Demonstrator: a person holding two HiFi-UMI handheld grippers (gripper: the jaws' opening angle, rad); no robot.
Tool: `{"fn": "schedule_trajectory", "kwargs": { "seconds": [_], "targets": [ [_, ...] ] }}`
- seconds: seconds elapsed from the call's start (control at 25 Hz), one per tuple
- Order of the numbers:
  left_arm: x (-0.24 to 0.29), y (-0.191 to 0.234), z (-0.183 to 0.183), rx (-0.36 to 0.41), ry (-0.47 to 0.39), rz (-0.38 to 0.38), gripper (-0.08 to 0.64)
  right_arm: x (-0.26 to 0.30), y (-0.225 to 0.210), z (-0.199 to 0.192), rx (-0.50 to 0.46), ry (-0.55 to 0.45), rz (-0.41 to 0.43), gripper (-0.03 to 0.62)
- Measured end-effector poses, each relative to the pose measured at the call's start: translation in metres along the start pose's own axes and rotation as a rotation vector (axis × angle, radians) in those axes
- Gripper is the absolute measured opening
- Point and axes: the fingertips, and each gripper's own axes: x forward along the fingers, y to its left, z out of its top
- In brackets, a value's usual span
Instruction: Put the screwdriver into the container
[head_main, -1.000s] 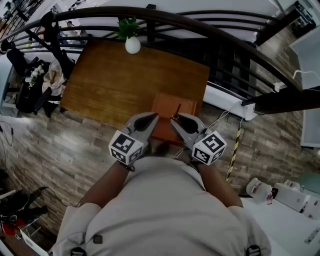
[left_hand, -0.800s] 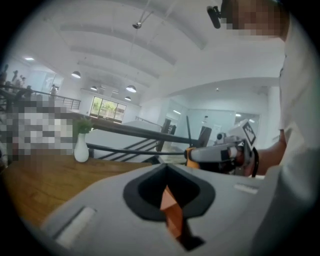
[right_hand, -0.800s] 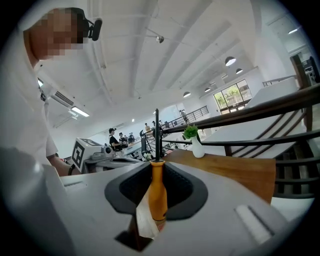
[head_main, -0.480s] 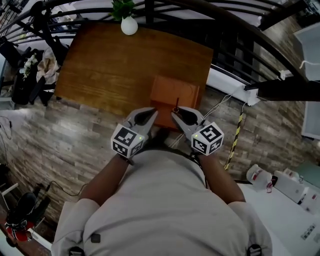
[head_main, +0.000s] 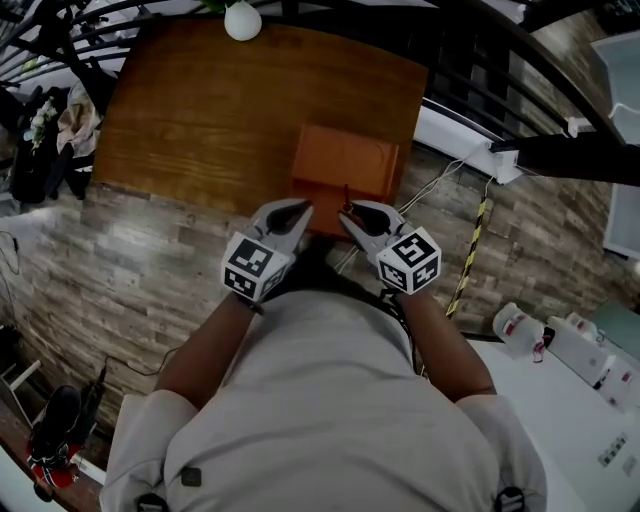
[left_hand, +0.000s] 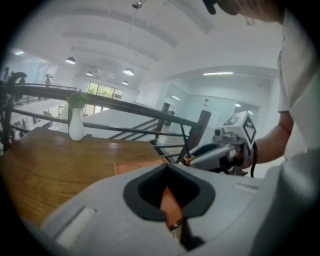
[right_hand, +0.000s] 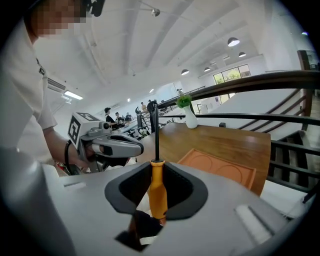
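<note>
My right gripper (head_main: 358, 213) is shut on the screwdriver (right_hand: 158, 192). Its orange handle sits between the jaws and its dark shaft (right_hand: 156, 135) points straight up. In the head view the shaft tip (head_main: 347, 192) shows just over the near edge of the orange tray-like container (head_main: 345, 162). The container lies flat on the wooden table (head_main: 200, 110), near its front right corner, with two round recesses (right_hand: 220, 167). My left gripper (head_main: 287, 212) is held beside the right one, shut and with nothing in it. Through its jaws I see the container's near corner (left_hand: 137, 165).
A white vase with a green plant (head_main: 242, 18) stands at the table's far edge. A black curved railing (head_main: 480, 70) runs behind and to the right of the table. A yellow-black striped strip (head_main: 468, 270) and a white counter with bottles (head_main: 515, 322) are at the right.
The table and container have drawn nearer in the head view. Both grippers now sit at the container's near edge. The screwdriver stays gripped upright.
</note>
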Motion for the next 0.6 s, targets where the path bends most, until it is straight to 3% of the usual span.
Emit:
{"fn": "schedule_trajectory", "kwargs": {
  "seconds": [0.28,0.6],
  "targets": [
    [0.018,0.011,-0.026,0.006,0.048,0.012,0.003,0.014,-0.018,-0.038,0.002,0.075,-0.009,0.083],
    [0.029,0.028,-0.056,-0.039,0.084,0.021,0.003,0.034,-0.028,-0.060,-0.045,0.146,-0.021,0.083]
  ]
}}
